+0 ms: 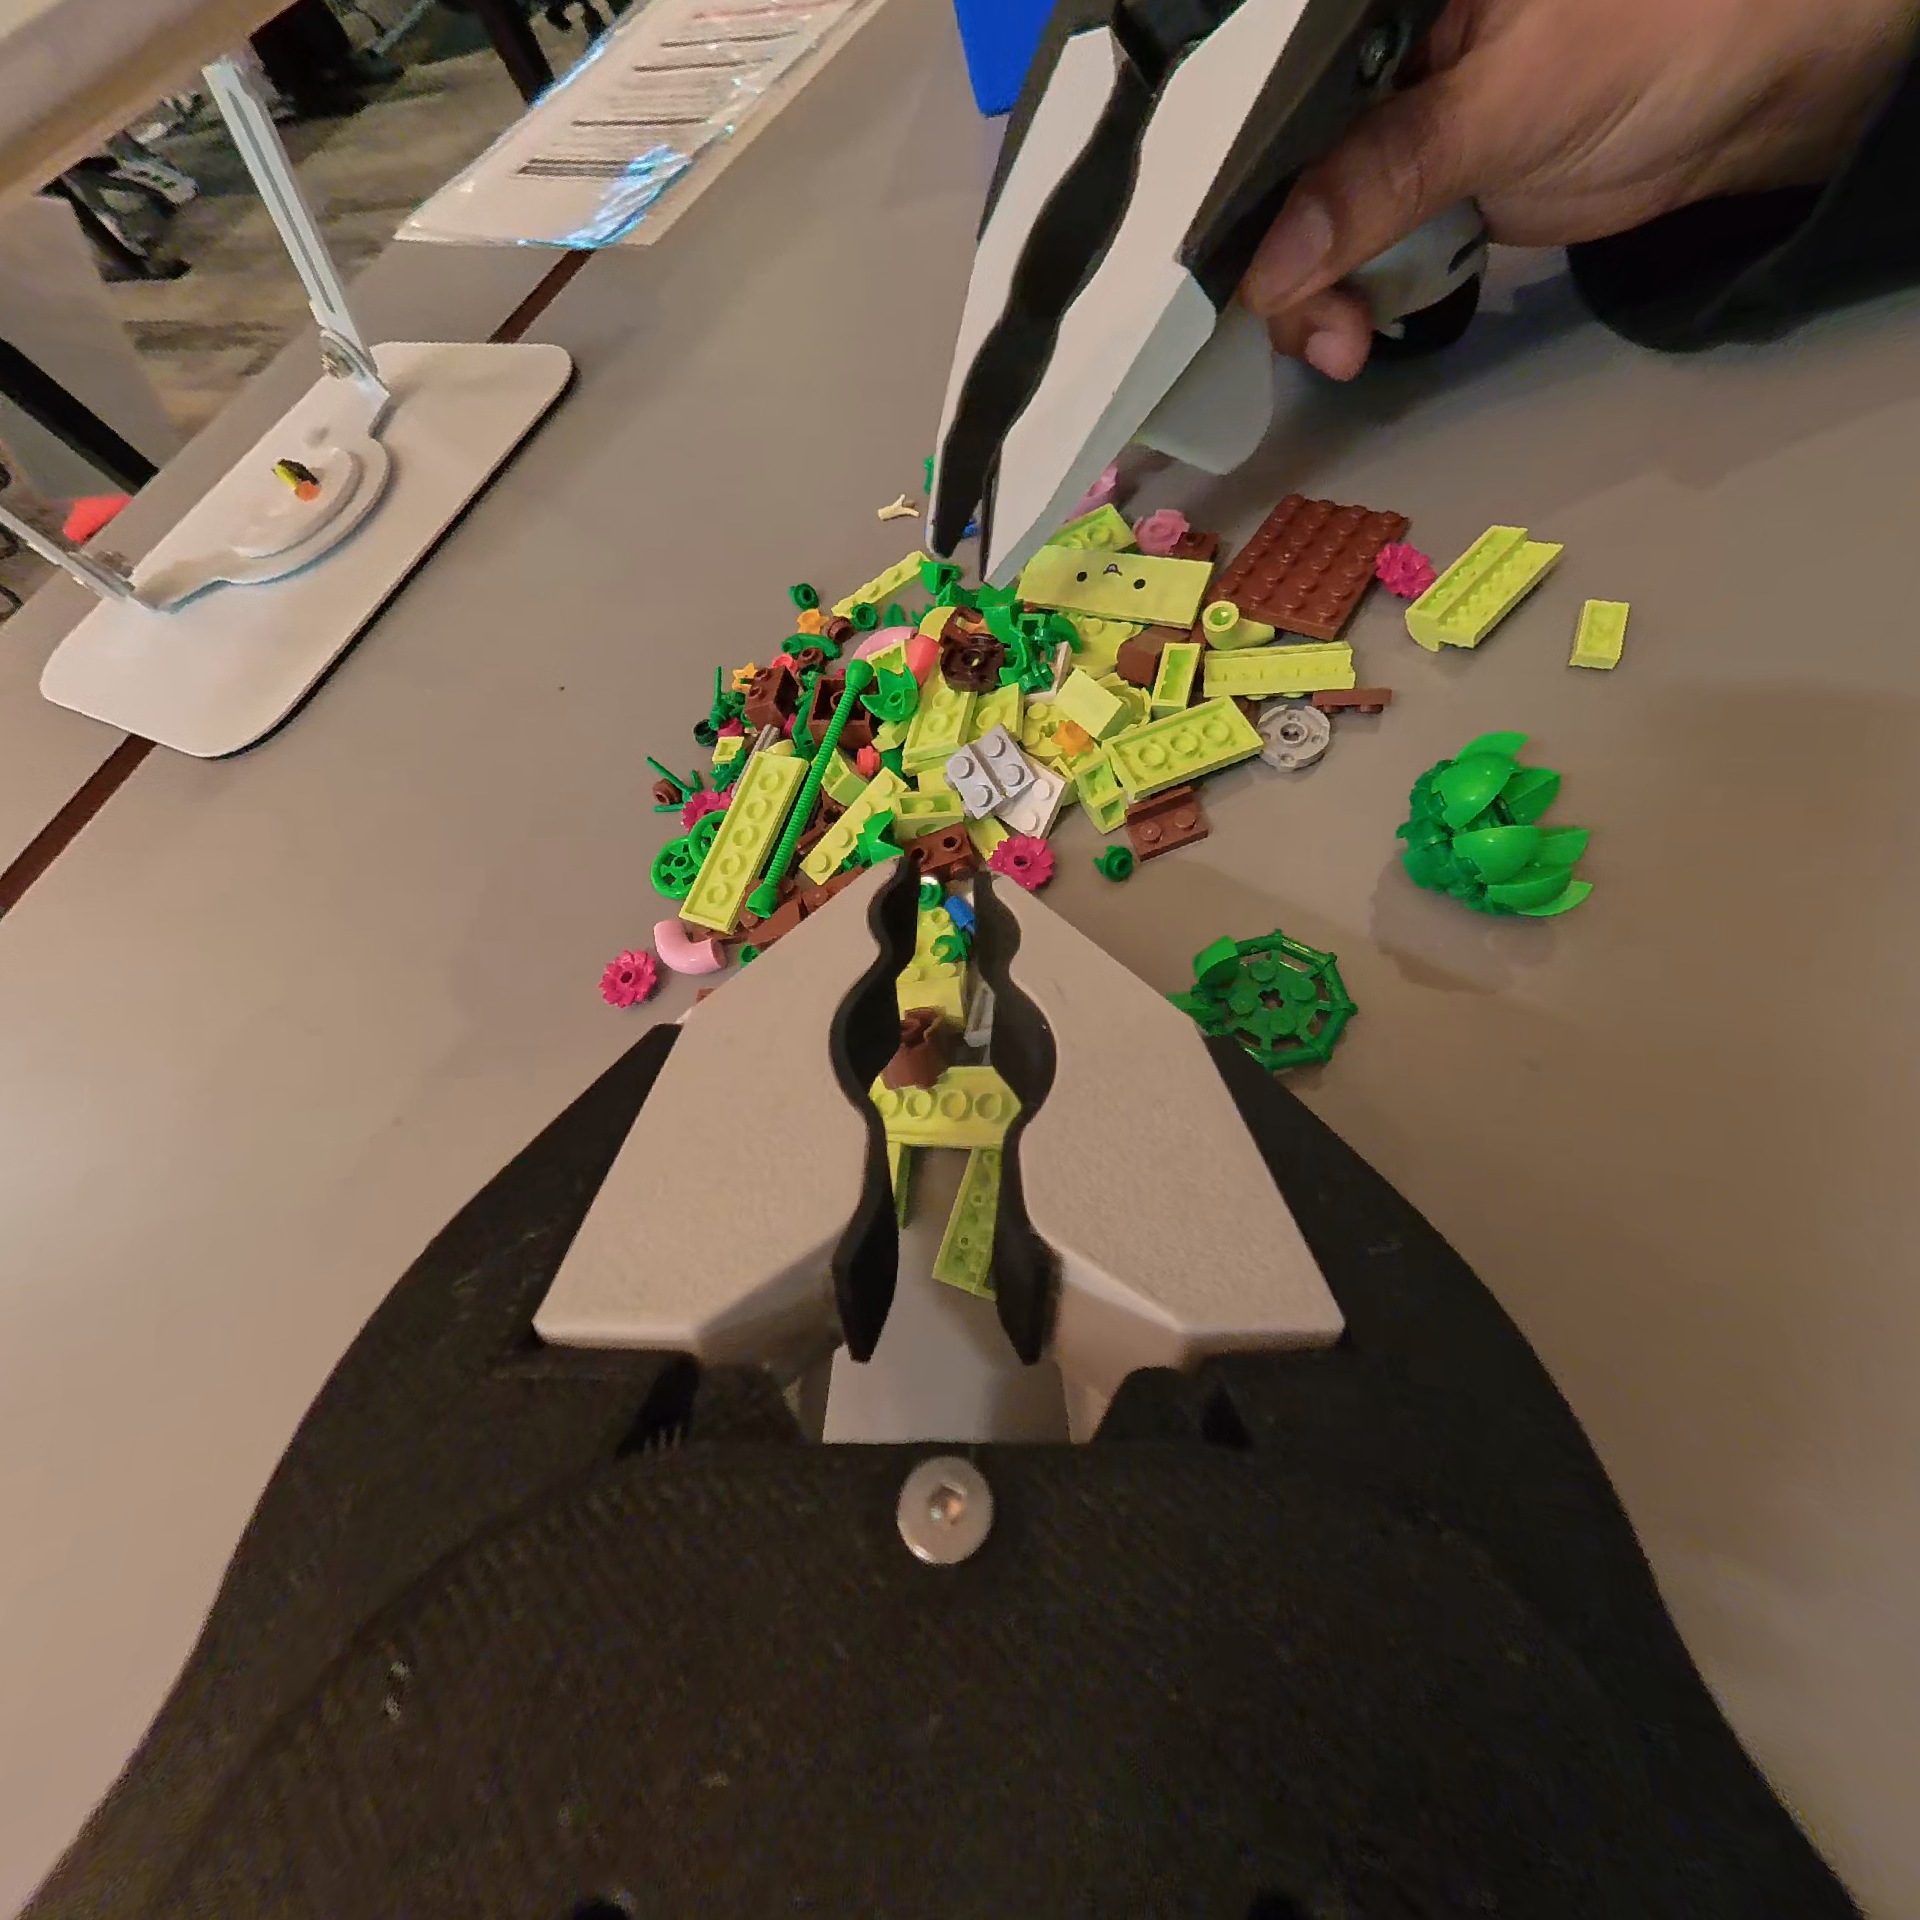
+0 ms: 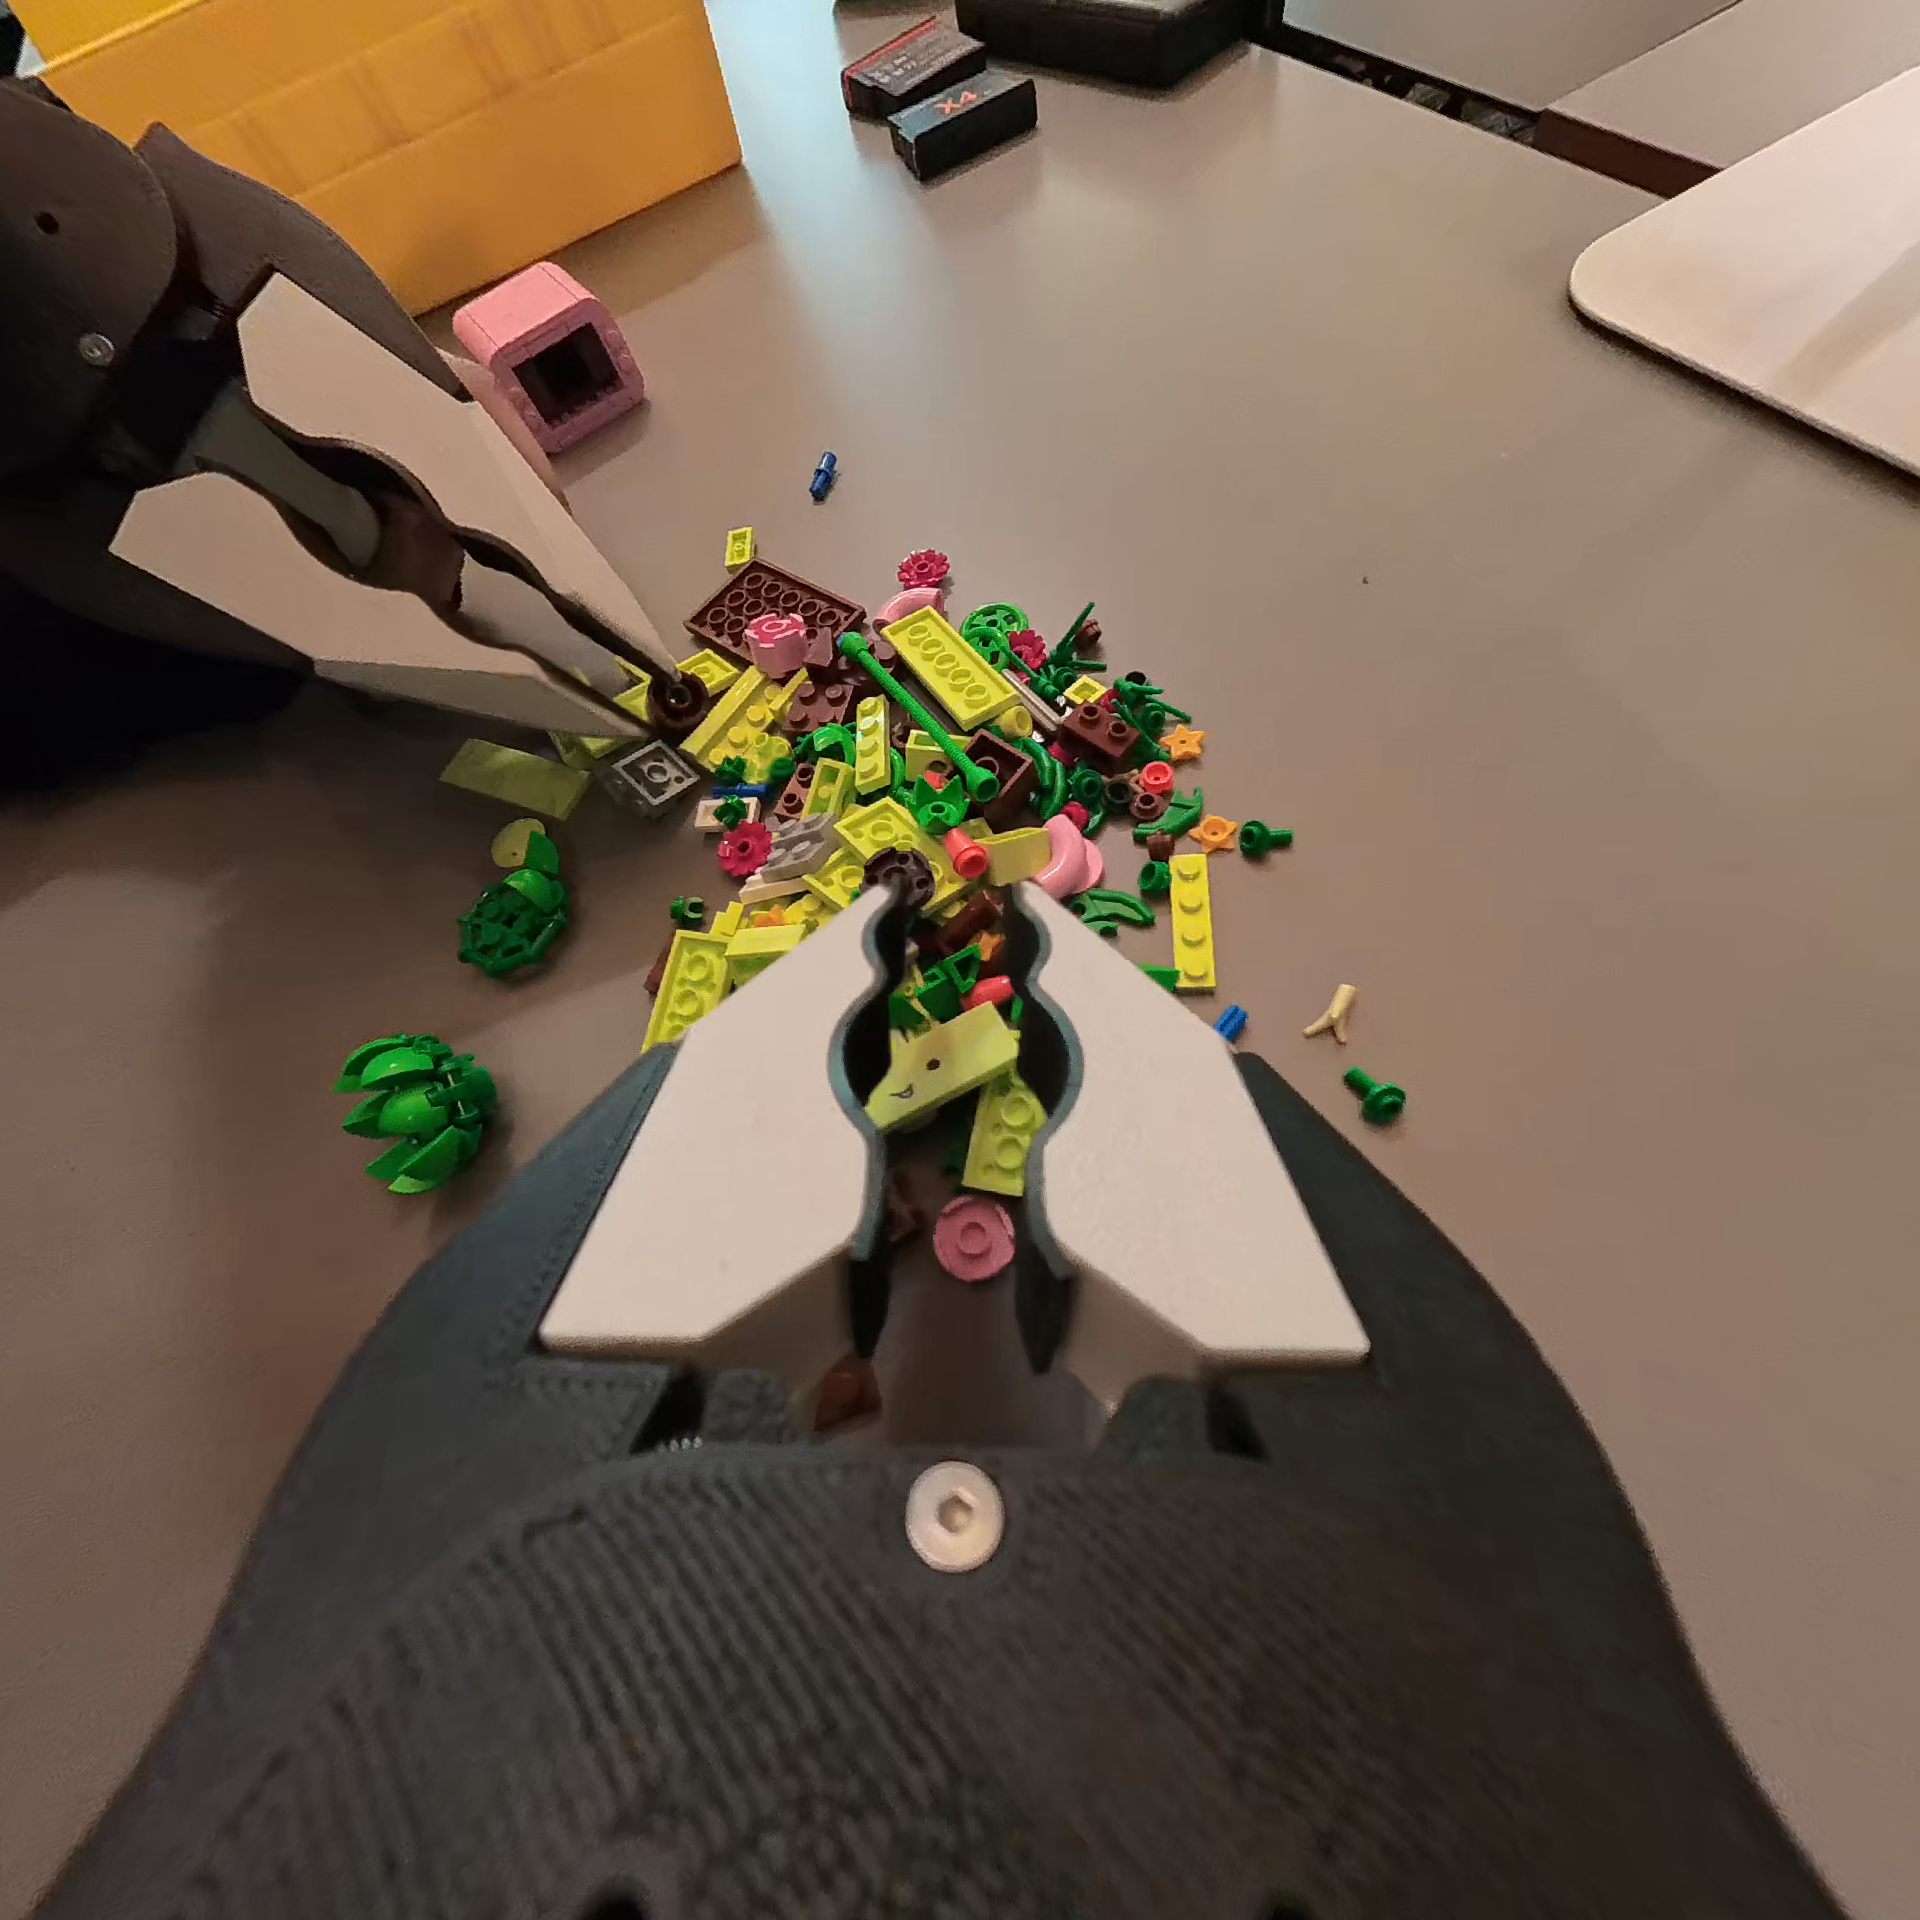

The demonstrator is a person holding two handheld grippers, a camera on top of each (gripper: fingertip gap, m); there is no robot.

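Left gripper point(image 1: 940, 883): held low over the near edge of the brick pile, tips close together with a thin gap. In the right wrist view its tips point(image 2: 665, 698) pinch a small dark brown round piece point(image 2: 681, 701) at the left edge of the pile.
Right gripper point(image 2: 951, 888): tips a narrow gap apart over the middle of the pile, just beside a dark brown round stud piece point(image 2: 902, 864); whether it grips that piece I cannot tell. In the left wrist view it point(image 1: 961, 540) comes down at the far edge of the pile, held by a hand point(image 1: 1590, 135).
Brick pile point(image 1: 997, 727): loose lime green plates, brown bricks, green leaf bits, pink flowers, and grey pieces, heaped on the table point(image 1: 312, 1143).
Green rod point(image 1: 821, 790): long and ridged, lying across the left part of the pile.
Brown plate point(image 1: 1309, 566): flat and studded, at the far right of the pile.
Face tile point(image 1: 1117, 584): lime green, just left of the brown plate, near the right gripper's tips.
Leaf ball point(image 1: 1496, 831): bright green, apart from the pile on the right.
Green wheel point(image 1: 1273, 1003): spoked round piece, near right of the pile.
Lamp base point(image 1: 301, 582): white, far left on the table.
Pink cube point(image 2: 551, 358): hollow, beyond the pile in the right wrist view, in front of a yellow box point(image 2: 416, 114).
Black boxes point(image 2: 940, 99): at the far edge of the table.
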